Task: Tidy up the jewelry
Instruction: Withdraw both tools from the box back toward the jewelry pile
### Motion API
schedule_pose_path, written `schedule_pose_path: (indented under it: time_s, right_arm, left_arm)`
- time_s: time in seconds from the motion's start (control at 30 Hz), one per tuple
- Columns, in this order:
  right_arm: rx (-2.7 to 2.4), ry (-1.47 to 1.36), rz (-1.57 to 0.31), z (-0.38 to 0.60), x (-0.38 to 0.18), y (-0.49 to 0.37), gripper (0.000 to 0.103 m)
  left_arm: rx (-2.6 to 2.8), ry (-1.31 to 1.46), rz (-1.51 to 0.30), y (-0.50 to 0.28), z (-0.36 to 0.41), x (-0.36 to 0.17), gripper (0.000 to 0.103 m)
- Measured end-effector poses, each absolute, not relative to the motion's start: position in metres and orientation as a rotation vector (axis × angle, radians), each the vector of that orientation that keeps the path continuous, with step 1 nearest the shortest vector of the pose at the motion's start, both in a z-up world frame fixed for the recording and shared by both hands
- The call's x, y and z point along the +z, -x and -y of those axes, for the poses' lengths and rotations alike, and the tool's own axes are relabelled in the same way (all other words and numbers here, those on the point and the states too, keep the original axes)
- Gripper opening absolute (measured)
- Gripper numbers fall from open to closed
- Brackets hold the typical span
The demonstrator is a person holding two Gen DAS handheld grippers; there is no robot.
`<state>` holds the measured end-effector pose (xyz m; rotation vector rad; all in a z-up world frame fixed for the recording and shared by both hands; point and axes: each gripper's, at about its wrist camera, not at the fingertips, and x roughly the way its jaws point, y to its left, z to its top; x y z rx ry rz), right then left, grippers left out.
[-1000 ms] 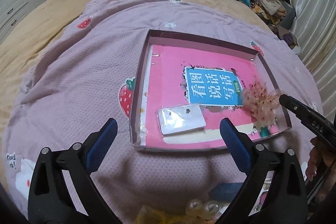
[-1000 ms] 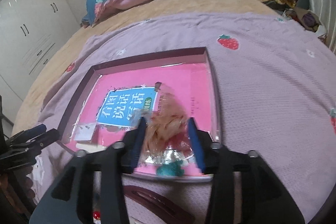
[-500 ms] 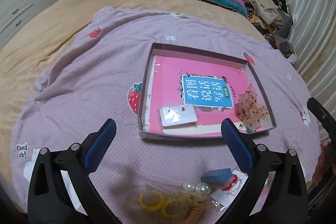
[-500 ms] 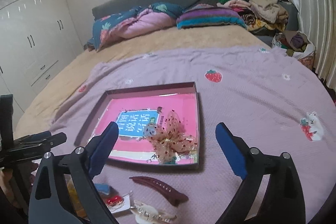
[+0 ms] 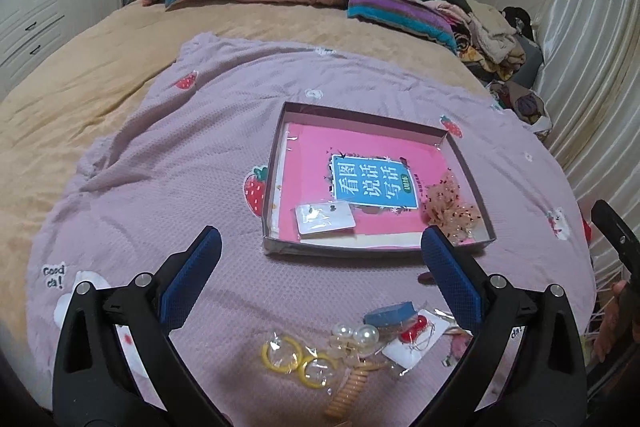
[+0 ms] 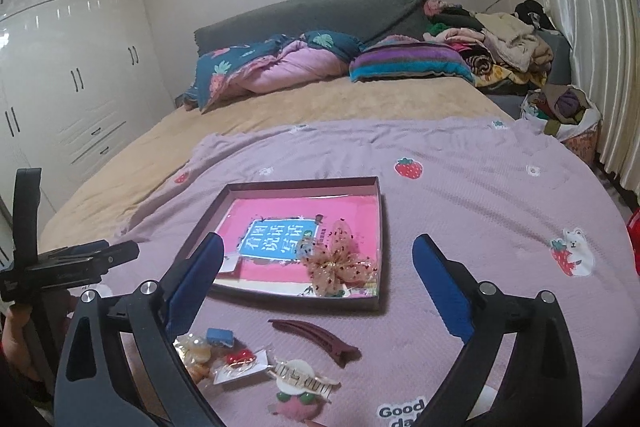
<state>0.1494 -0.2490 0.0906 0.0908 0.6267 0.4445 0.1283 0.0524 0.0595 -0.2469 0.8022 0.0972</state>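
I am between items: the sheer peach bow hair clip dotted with dark red sequins (image 6: 340,265) already lies in the near right corner of the shallow purple-walled cardboard box (image 6: 304,183), on the pink book with a blue title panel (image 5: 374,187), and a small clear packet holding an earring card (image 5: 325,221) sits near the box's front left. My right gripper (image 6: 316,287) hangs over the lilac strawberry-print blanket (image 6: 480,195) with its blue-padded jaws spread wide and nothing between them; my left gripper (image 5: 318,267) is spread just as wide and equally empty. Both point forward and downward over the loose pile in front of the box. I judge the next move to be picking another piece: the long maroon alligator hair clip (image 6: 316,341) lies nearest my right jaws, with the pearl hair clip topped by a pink pompom (image 6: 300,385) beside it, while the yellow hoop earrings in clear wrap (image 5: 298,363) and the pearl earrings (image 5: 356,334) lie under my left. Either needs a lower approach and a narrow, careful pinch on thin, slippery things.
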Motion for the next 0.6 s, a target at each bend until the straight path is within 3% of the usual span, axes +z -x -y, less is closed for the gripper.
schedule_pose_path:
  time_s: [0.6]
  right_arm:
    - [0.501,-0.036,-0.638,0.243,0.085,-0.103,0.095]
  left_arm:
    - [0.076,0.228,-0.804,-0.087,-0.051,0.051,0.093]
